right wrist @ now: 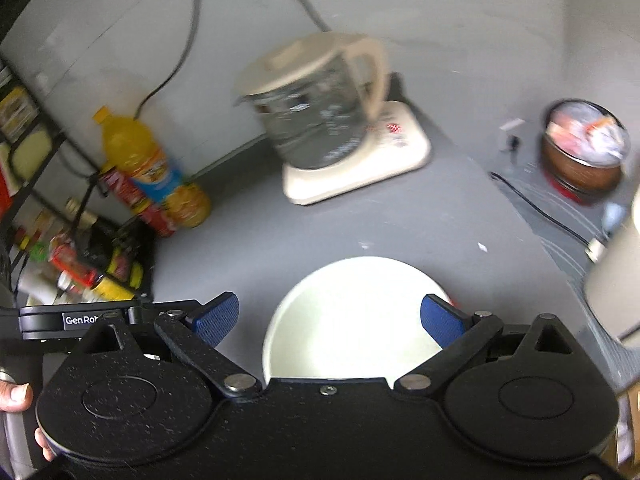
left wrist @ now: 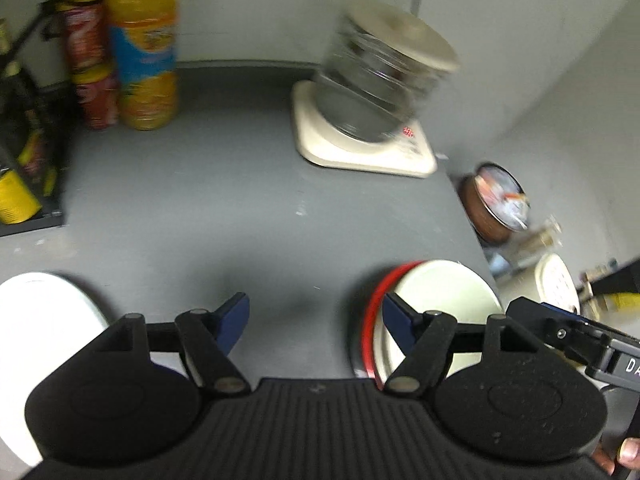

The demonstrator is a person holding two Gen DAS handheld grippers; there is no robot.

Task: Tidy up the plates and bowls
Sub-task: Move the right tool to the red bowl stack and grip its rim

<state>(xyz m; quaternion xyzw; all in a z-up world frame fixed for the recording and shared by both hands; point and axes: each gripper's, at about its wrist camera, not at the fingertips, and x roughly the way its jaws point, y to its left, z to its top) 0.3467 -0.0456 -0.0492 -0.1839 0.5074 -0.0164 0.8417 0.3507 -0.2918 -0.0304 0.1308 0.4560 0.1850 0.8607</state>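
Observation:
A cream plate lies on the grey counter, stacked on a red plate whose rim shows at its left in the left wrist view. My right gripper hovers over the cream plate, wide open, its blue pads not pressing on the rim. To the left of the stack, my left gripper is open over bare counter with nothing between its fingers. A white plate lies at its lower left, partly hidden by the gripper body.
A glass kettle on a cream base stands at the back. An orange juice bottle and red snack tubes stand back left beside a black rack. A brown bowl and a cable sit past the counter's right edge.

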